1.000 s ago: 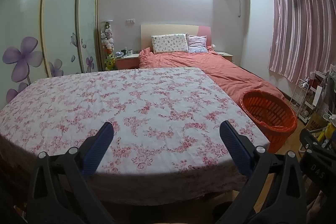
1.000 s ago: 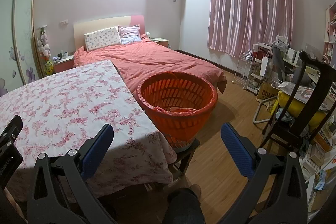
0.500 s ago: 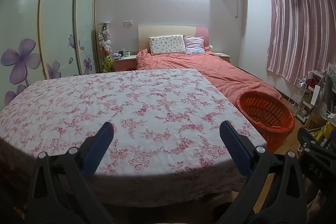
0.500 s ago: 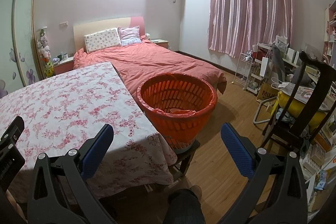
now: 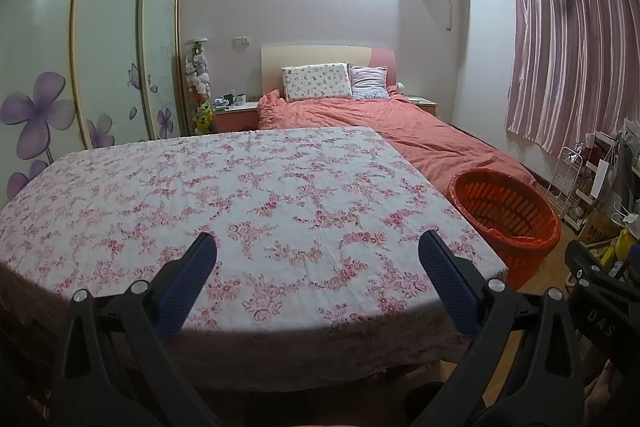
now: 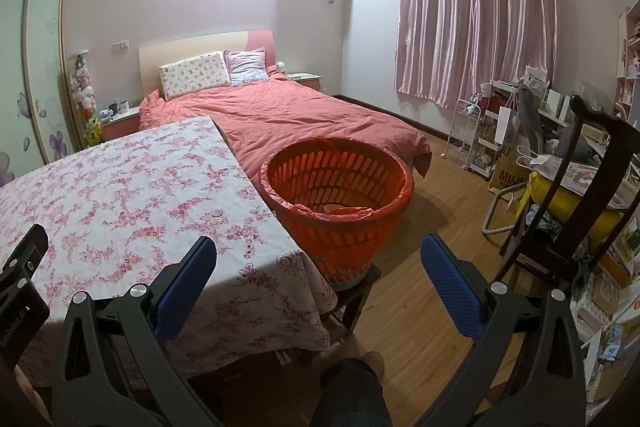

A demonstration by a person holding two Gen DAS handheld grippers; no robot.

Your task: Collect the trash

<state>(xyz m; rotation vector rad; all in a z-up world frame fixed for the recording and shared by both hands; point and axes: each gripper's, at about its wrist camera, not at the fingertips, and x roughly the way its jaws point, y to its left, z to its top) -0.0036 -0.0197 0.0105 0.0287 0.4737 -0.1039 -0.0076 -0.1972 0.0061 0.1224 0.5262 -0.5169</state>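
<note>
1. Hovering over the table [image 5: 256,195], the left tongs [image 5: 316,259] are spread wide and hold nothing; the right tongs [image 6: 318,259] gape empty too, toward the basket [image 6: 336,187].
2. No trash shows on the flowered tablecloth [image 6: 120,195], so the collecting looks nearly or fully done.
3. The orange basket sits on a low stool just beside the table's right edge, lined with a bag [image 6: 348,211]; something pale lies at its bottom.
4. What that is cannot be made out, and the basket's near inner wall hides the rest.
5. The floor under the table is out of sight.
</note>
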